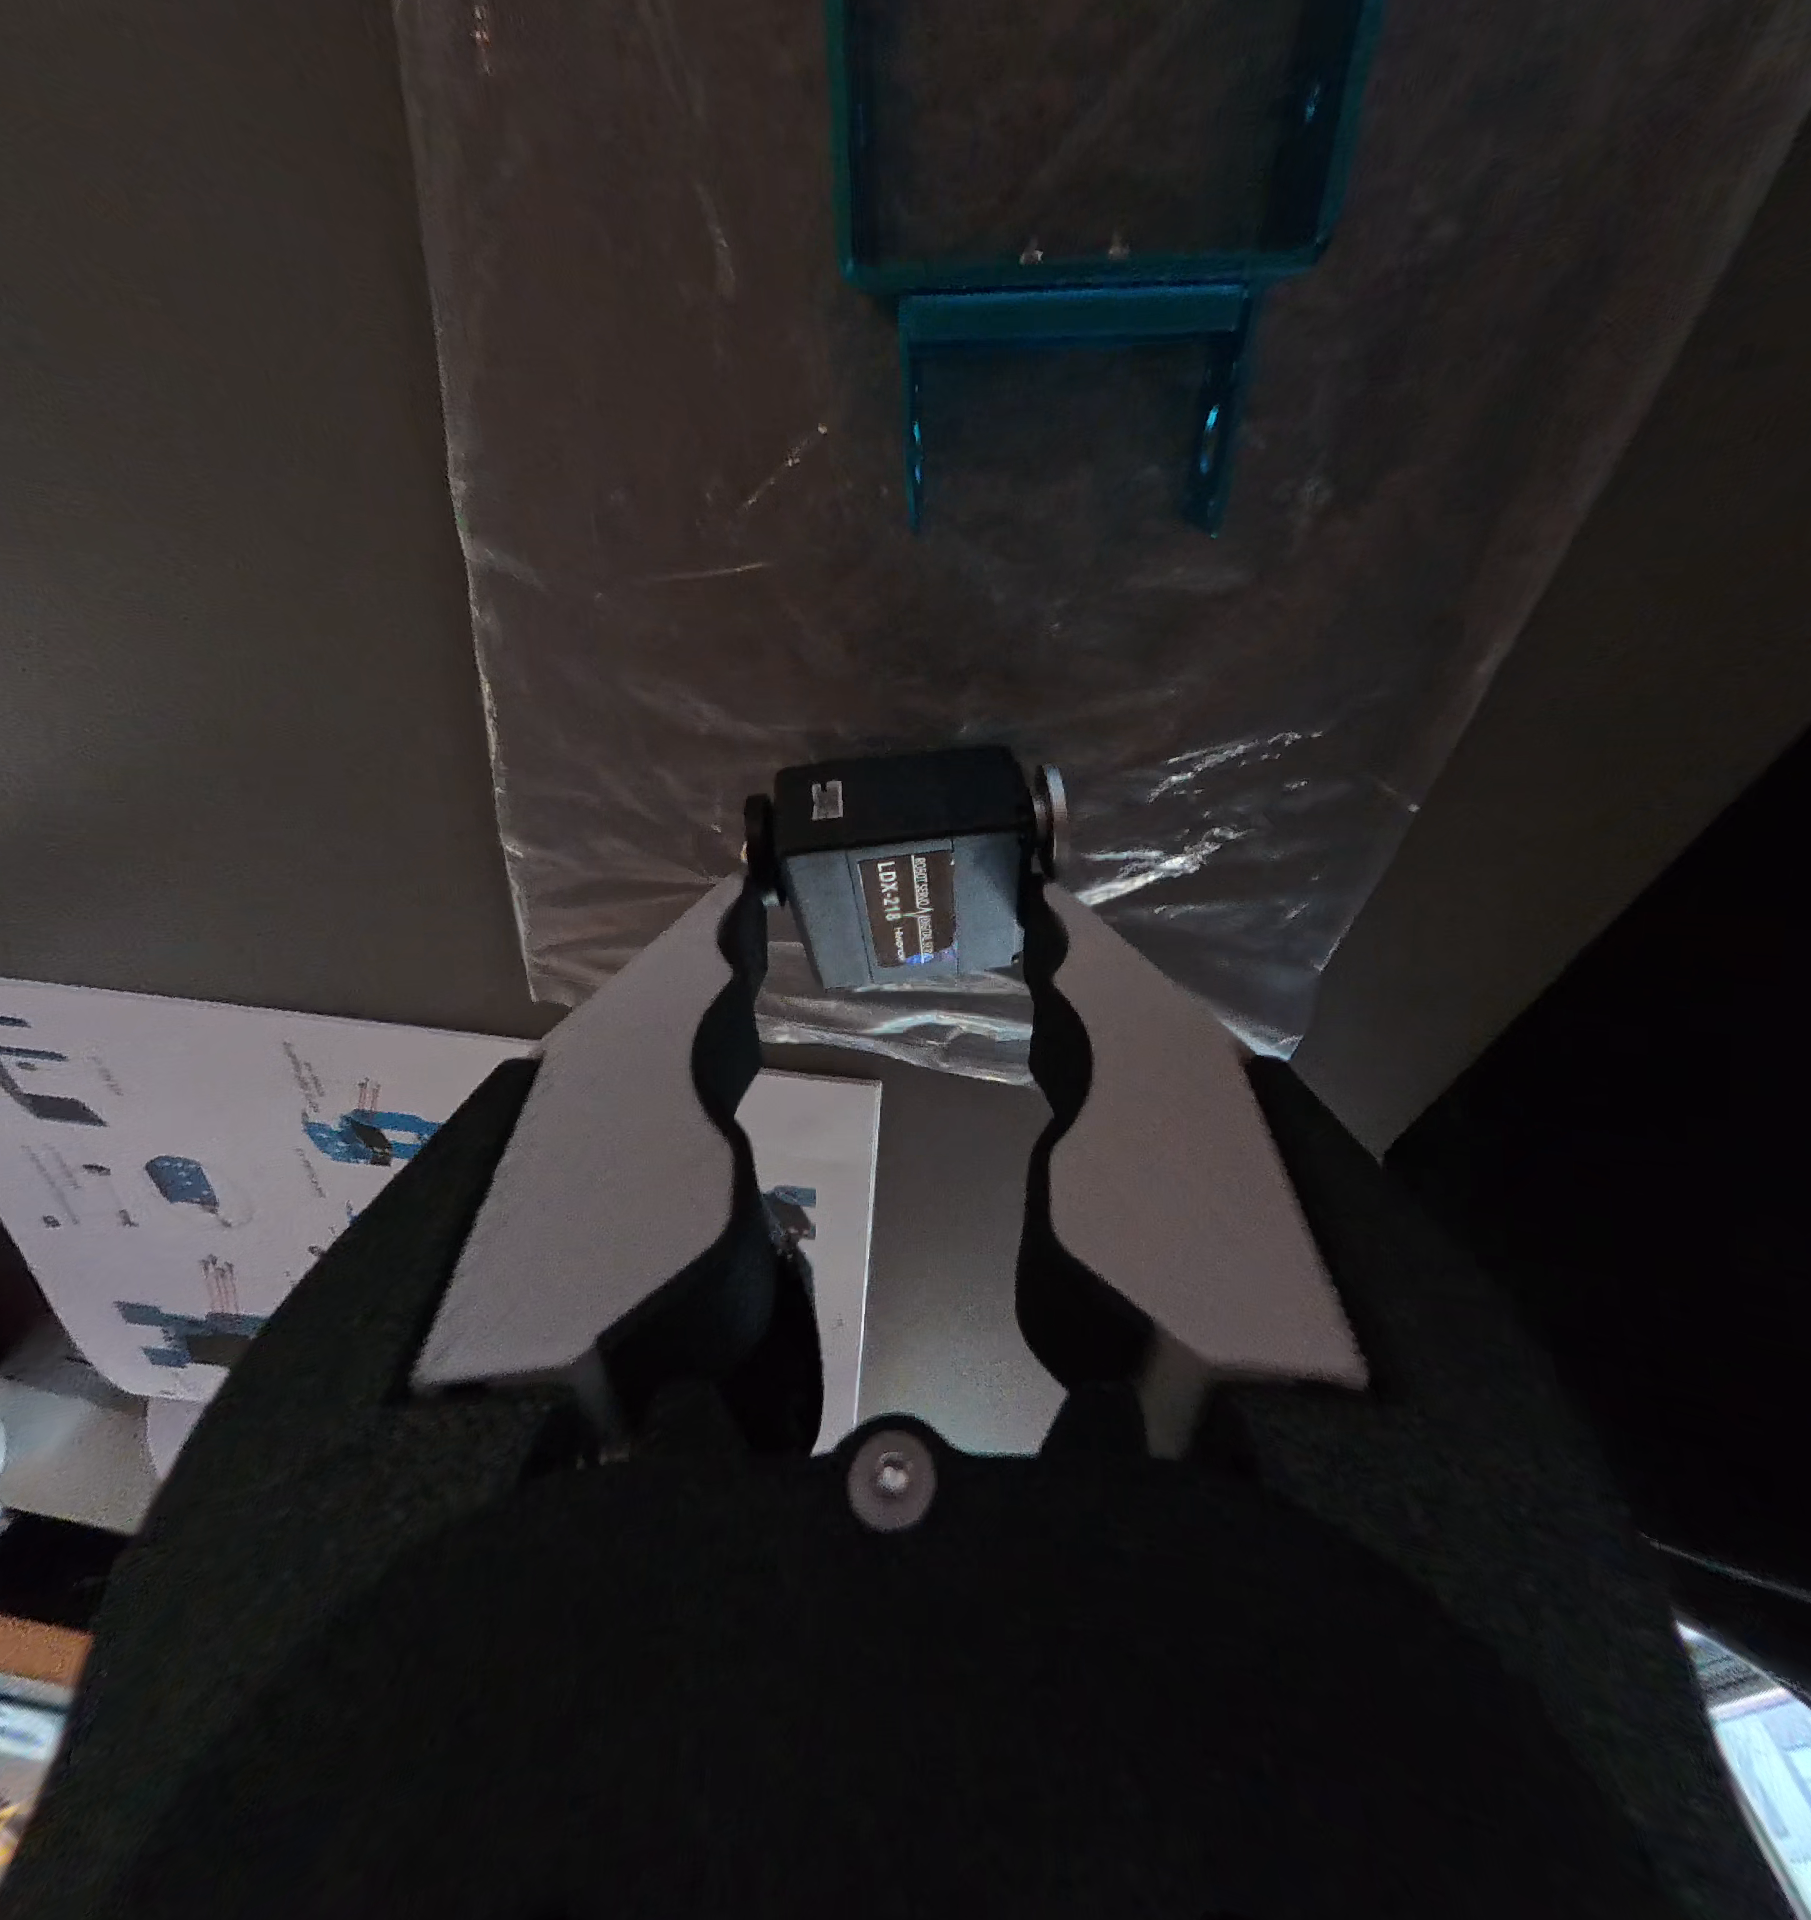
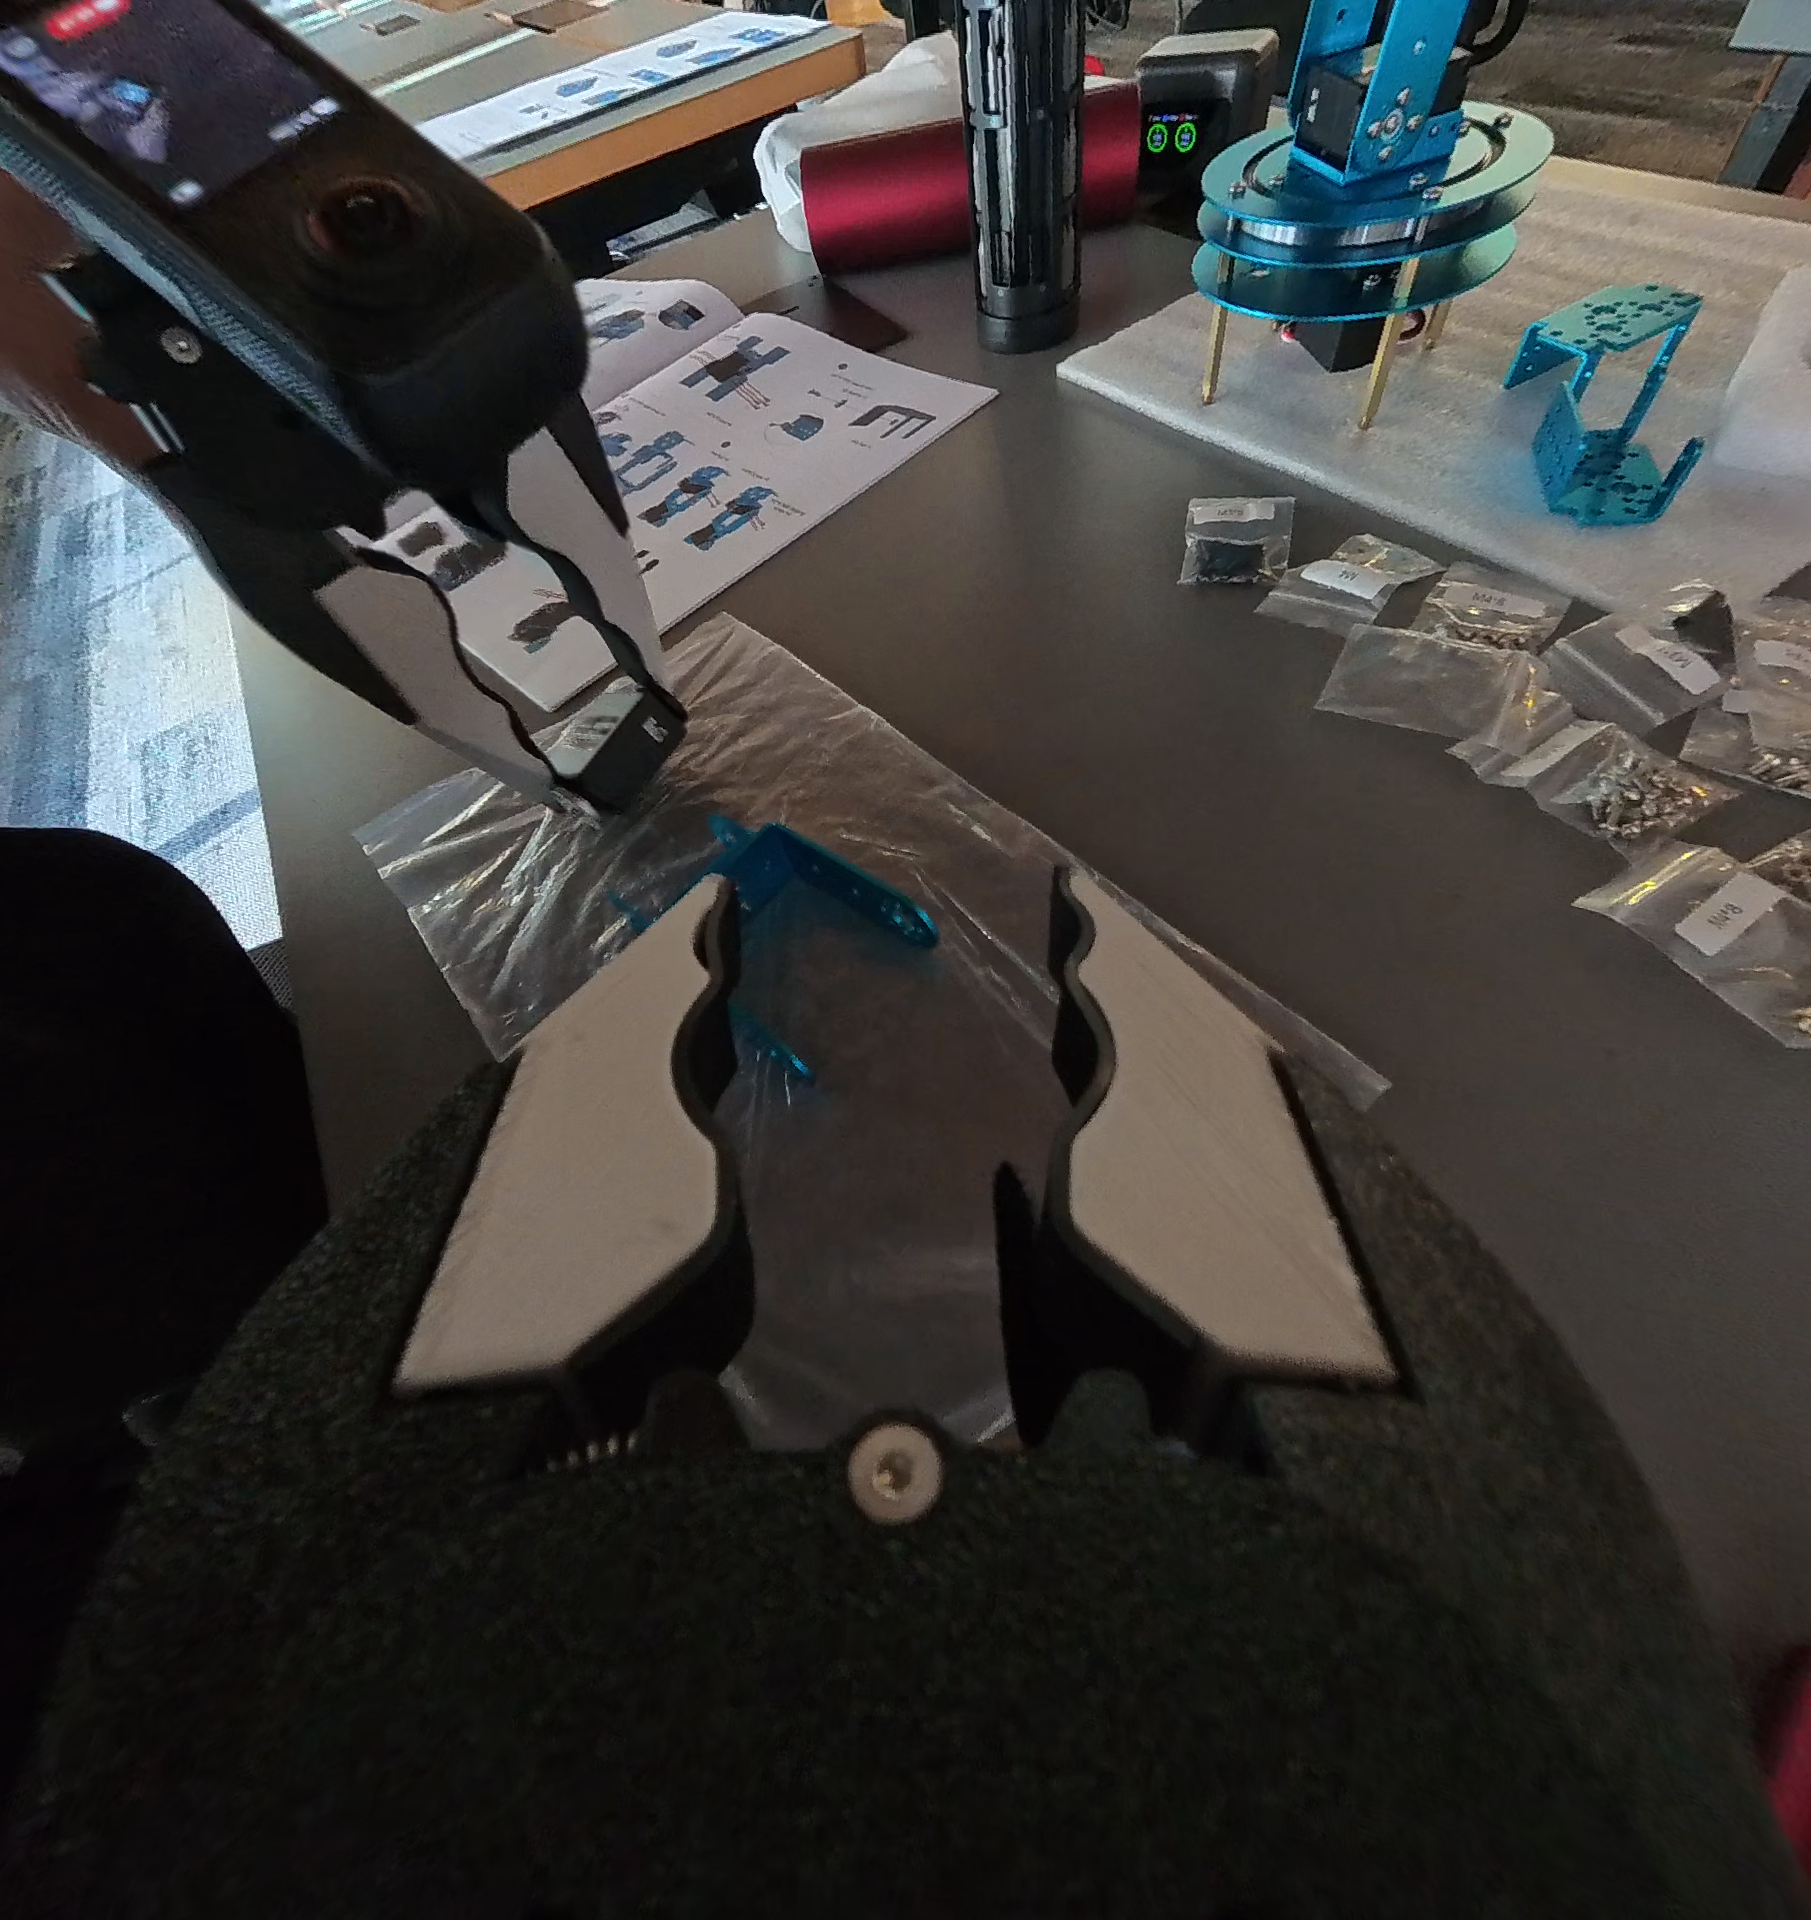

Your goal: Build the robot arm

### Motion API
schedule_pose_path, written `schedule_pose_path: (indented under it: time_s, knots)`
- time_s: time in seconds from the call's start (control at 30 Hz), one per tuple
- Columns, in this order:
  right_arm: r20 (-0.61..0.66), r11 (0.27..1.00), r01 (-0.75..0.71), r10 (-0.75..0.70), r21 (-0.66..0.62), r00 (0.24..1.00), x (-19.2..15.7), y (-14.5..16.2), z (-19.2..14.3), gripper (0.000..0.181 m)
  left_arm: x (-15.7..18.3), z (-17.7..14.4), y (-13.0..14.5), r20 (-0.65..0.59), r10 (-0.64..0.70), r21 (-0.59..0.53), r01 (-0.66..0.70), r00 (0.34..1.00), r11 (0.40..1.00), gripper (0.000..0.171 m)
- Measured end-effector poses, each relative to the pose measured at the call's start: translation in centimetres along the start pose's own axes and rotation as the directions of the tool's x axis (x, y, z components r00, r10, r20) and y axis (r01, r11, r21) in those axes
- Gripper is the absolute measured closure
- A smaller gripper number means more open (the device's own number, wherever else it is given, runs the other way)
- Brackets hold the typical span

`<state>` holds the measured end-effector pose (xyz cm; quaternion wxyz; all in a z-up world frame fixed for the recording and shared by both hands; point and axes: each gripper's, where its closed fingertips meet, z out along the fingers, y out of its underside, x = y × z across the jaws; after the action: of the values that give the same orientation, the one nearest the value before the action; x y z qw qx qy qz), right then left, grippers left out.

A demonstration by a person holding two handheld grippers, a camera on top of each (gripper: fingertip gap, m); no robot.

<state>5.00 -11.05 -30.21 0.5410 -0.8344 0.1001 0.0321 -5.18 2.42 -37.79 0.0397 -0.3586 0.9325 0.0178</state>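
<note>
My left gripper [image 1: 896,883] is shut on a small black servo motor [image 1: 901,862] with a label on its side, held just above a clear plastic sheet [image 1: 672,644] on the dark table. The right wrist view shows that gripper [image 2: 610,769] gripping the servo [image 2: 620,753] at the sheet's far end. A blue metal bracket [image 1: 1077,301] lies on the sheet ahead of it. My right gripper [image 2: 890,914] is open and empty, low over the sheet [image 2: 880,790], with the blue bracket [image 2: 818,883] just beyond and between its fingertips.
An open instruction booklet [image 2: 776,416] lies past the sheet. Several small bags of screws [image 2: 1607,707] lie to the right. A blue round-plated assembly [image 2: 1358,187] and a blue U-bracket [image 2: 1607,405] stand on white foam at the back right, beside a dark cylinder [image 2: 1020,166]. Tip to tip, the grippers are about 20 cm apart. Between my left fingertips and the blue round-plated assembly [image 2: 1358,187] there is roughly 30 cm.
</note>
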Motion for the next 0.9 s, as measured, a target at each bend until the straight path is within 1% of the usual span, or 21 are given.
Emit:
schedule_pose_path:
  time_s: [0.23, 0.33, 0.5, 0.6, 0.7, 0.77, 0.8, 0.83, 0.9]
  knots:
    - [0.005, 1.0, -0.008, 0.008, -0.004, 1.0, 0.2, 0.4, 0.0, 0.121, 0.1, 0.3, -0.4, -0.055, -0.008, -0.014, 0.007, 0.998, 1.0, 0.122]
    - [0.004, 1.0, -0.006, 0.006, -0.01, 1.0, 0.4, 0.6, 0.1, 0.121, 0.3, 0.5, -0.6, -0.094, -0.014, -0.037, 0.01, 0.995, 0.999, 0.122]
    - [-0.001, 1.0, 0.0, 0.0, -0.013, 1.0, 0.4, 0.6, 0.1, 0.122, 0.4, 0.7, -1.0, -0.124, -0.003, -0.032, 0.0, 0.992, 0.999, 0.123]
    - [0.001, 1.0, -0.009, 0.01, -0.015, 1.0, 0.3, 0.7, 0.2, 0.121, 0.7, 0.7, -1.0, -0.14, -0.027, 0.008, 0.029, 0.99, 1.0, 0.122]
    - [0.004, 1.0, -0.015, 0.015, -0.028, 1.0, 0.2, 0.9, 0.6, 0.121, 1.3, 0.1, -1.1, -0.188, -0.102, 0.117, 0.125, 0.977, 0.985, 0.107]
    - [0.009, 0.999, -0.015, 0.015, -0.04, 1.0, 0.1, 0.8, 1.1, 0.121, 1.3, -0.6, -0.7, -0.189, -0.182, 0.21, 0.221, 0.965, 0.952, 0.102]
    - [0.009, 0.999, -0.011, 0.011, -0.048, 1.0, 0.0, 0.8, 1.4, 0.12, 1.2, -1.0, -0.3, -0.186, -0.231, 0.268, 0.275, 0.955, 0.923, 0.101]
    - [0.006, 0.998, -0.006, 0.006, -0.055, 1.0, 0.0, 0.8, 1.7, 0.12, 1.0, -1.5, 0.3, -0.185, -0.287, 0.332, 0.335, 0.94, 0.882, 0.101]
    - [0.008, 0.997, 0.0, 0.0, -0.071, 1.0, -0.3, 0.6, 2.5, 0.121, 0.1, -2.4, 2.5, -0.159, -0.442, 0.458, 0.462, 0.883, 0.759, 0.101]
